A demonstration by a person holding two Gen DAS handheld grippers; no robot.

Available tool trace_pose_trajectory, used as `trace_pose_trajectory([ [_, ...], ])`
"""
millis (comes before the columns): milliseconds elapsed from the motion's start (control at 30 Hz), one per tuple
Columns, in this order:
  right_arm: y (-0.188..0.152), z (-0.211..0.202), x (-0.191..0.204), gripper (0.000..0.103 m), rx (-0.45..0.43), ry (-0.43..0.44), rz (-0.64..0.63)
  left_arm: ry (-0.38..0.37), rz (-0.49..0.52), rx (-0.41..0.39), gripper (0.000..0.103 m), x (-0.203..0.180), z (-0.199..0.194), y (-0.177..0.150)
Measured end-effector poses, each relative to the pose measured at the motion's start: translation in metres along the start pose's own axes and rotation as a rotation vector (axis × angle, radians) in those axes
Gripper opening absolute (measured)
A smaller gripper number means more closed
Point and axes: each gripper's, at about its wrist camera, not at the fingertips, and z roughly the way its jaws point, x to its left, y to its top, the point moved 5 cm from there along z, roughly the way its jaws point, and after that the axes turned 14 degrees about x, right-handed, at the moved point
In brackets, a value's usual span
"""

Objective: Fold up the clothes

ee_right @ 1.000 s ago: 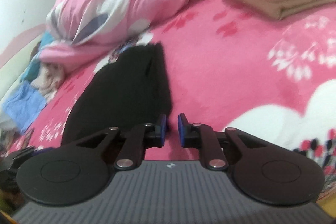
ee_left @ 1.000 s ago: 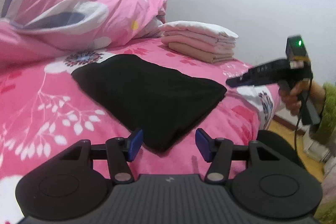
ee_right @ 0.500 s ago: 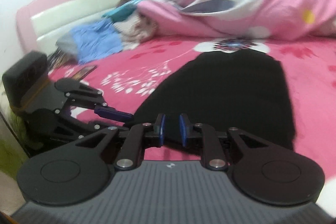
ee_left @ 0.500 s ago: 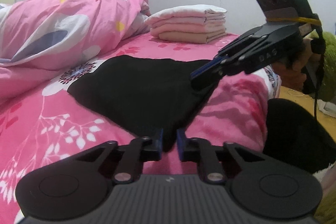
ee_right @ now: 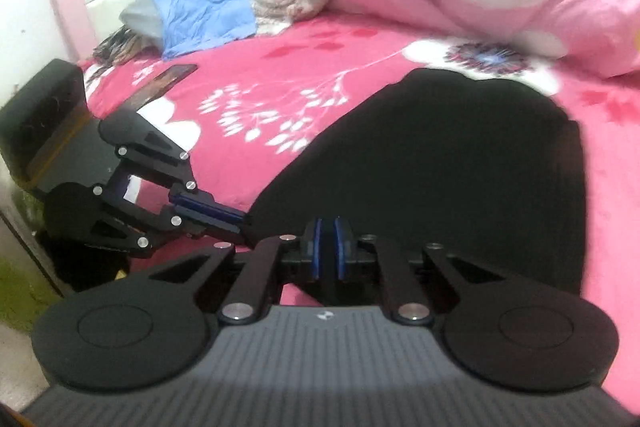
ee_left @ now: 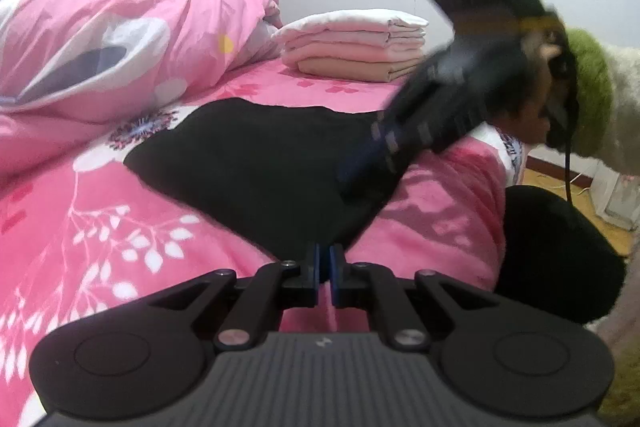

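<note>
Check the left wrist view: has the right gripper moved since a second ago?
Yes. The right gripper came in from beside the bed edge and now sits over the black garment, its jaws closing on the cloth's near edge.

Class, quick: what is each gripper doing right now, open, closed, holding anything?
Left gripper: closed on the near corner of the black garment.
Right gripper: just been closing, fingers pinching the garment's near edge.
</note>
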Motion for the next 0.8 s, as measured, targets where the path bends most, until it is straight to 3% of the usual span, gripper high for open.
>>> trace_pose_trajectory([
  [133,-0.017,0.005,0.018,0.006,0.135,0.112,-0.078,-0.073,-0.089,0.011,0.008,0.012,-0.012,-0.007],
  [200,-0.02,-0.008,0.023,0.006,0.143,0.085,-0.118,-0.097,-0.128,0.0,0.008,0.018,-0.021,-0.008],
  [300,-0.009,-0.028,0.012,0.006,0.039,0.015,-0.097,-0.129,-0.168,-0.036,0.009,0.025,-0.031,-0.002],
  [400,0.002,-0.029,-0.014,0.008,-0.074,-0.082,-0.01,-0.118,-0.161,-0.07,0.018,0.025,-0.027,0.015],
  [467,-0.007,-0.016,-0.027,0.009,-0.021,-0.161,0.02,-0.119,-0.149,-0.055,0.025,0.02,-0.012,0.023],
  [667,-0.058,-0.045,-0.025,0.008,0.034,-0.208,0.109,-0.12,-0.145,0.026,0.03,0.013,0.014,0.019],
  [733,-0.057,-0.058,-0.023,0.009,0.0,-0.234,0.116,-0.125,-0.163,0.04,0.031,0.014,0.013,0.018],
  [800,-0.046,-0.07,-0.026,0.009,-0.096,-0.228,0.122,-0.135,-0.198,0.04,0.031,0.019,0.009,0.019],
])
